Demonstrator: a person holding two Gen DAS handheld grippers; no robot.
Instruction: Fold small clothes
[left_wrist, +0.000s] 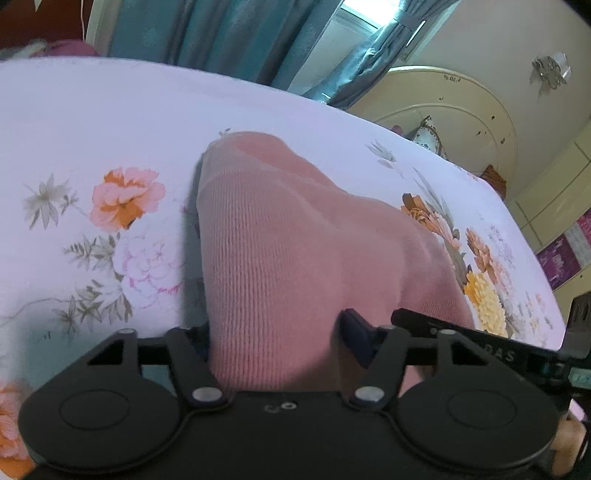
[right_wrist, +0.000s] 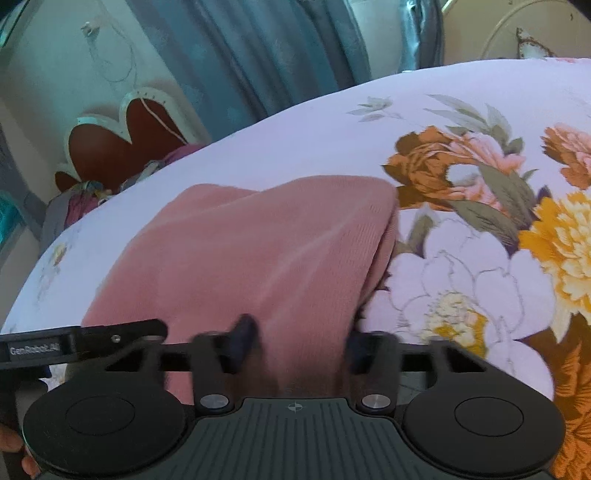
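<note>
A pink ribbed knit garment (left_wrist: 280, 236) lies on a bed with a white floral sheet (left_wrist: 92, 122). In the left wrist view its near edge runs between the fingers of my left gripper (left_wrist: 277, 332), whose jaws stand apart around the cloth. In the right wrist view the same pink garment (right_wrist: 258, 251) runs between the fingers of my right gripper (right_wrist: 299, 339), also spread around the cloth. The garment's far end is folded over in a rounded hump. The fingertips are mostly hidden by the fabric. The other gripper's black body (left_wrist: 480, 339) shows at the right of the left view.
The floral sheet (right_wrist: 461, 258) covers the bed. Teal curtains (left_wrist: 229, 33) and a window hang behind. A cream round headboard (left_wrist: 461, 110) stands at the right. A red heart-shaped item (right_wrist: 110, 147) and piled clothes (right_wrist: 85, 199) lie beyond the bed's far edge.
</note>
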